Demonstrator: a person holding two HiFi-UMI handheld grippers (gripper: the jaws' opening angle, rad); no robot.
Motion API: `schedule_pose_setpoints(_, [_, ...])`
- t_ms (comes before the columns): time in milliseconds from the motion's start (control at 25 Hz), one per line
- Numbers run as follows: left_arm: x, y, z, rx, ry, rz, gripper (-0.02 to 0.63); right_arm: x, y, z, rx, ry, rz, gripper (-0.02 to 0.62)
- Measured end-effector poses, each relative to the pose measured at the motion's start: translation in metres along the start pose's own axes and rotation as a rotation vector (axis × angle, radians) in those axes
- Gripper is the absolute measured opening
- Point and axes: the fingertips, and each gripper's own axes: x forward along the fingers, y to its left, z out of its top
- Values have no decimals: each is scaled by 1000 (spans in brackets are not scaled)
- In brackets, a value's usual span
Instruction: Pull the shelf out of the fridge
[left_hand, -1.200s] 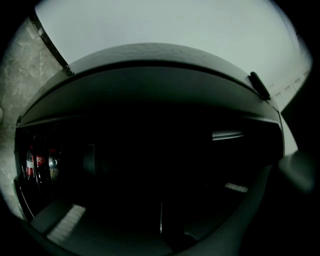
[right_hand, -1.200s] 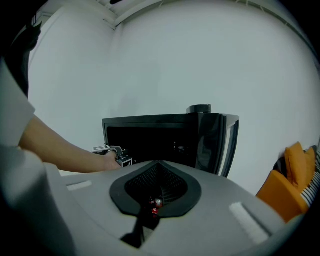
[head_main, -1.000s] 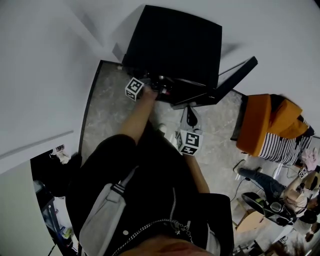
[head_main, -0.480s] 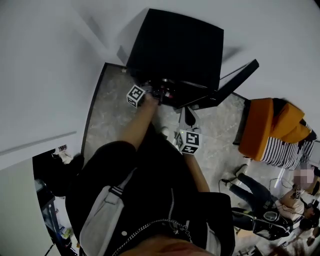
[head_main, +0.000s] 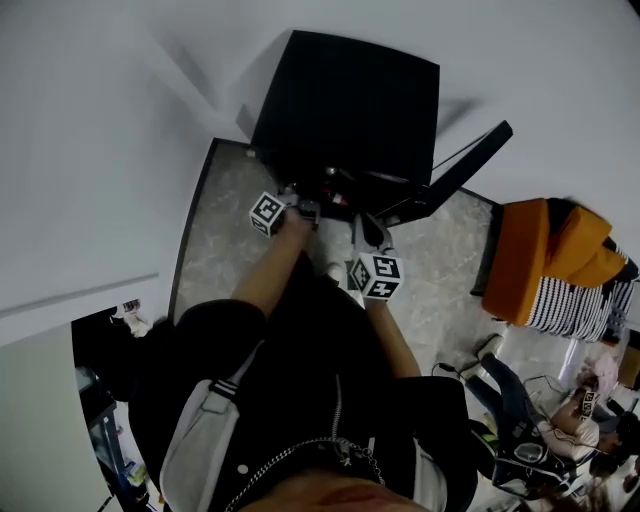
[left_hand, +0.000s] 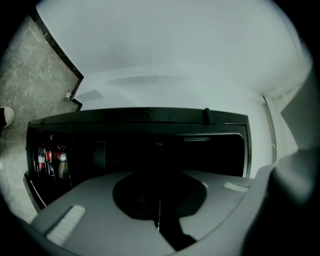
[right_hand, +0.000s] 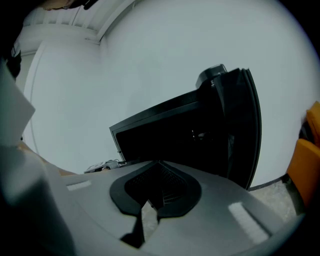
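The black fridge (head_main: 345, 100) stands against the white wall with its door (head_main: 465, 165) swung open to the right. My left gripper (head_main: 305, 210), rolled on its side, is just in front of the opening. Its dark pads (left_hand: 150, 197) are closed on a thin pale edge. That edge runs on as a fine line, the shelf (left_hand: 159, 150) seen edge-on, into the dark interior. Red-labelled bottles (left_hand: 50, 160) stand low inside. My right gripper (head_main: 368, 235) hovers nearer the door, shut with nothing between its ribbed pads (right_hand: 167, 187).
Marbled floor (head_main: 215, 250) lies in front of the fridge, bounded by a dark baseboard (head_main: 190, 215). An orange seat (head_main: 540, 250) with a striped cloth (head_main: 575, 300) stands to the right. Beyond it, a person (head_main: 560, 420) sits on the floor. My shoe (head_main: 335, 268) is under the grippers.
My left gripper has drawn back from the fridge opening towards my body. The right gripper has shifted a little and rolled. Both stay shut.
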Motion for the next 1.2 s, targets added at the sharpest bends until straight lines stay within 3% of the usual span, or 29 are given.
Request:
schedule_pose_setpoints(240, [-3,4,-3,2,10,3,21,9,-18,-13,136,25,8,3])
schedule_pose_setpoints(520, [-15,3,-3,2,29,7,21,17,-34,-48,553,18,139,43])
schedule_pose_setpoints(720, [-24,4,-3,-1,39,12,23,28,-54,-53,801,-64,163,126])
schedule_pose_setpoints(880, [-31,3,-4,9,62,9,22,37,-77,-45,905,-151,161,170])
schedule_pose_setpoints(1200, [-43,8,-1,-1,84,12,21,56,-106,-35,1012,-210,167,133])
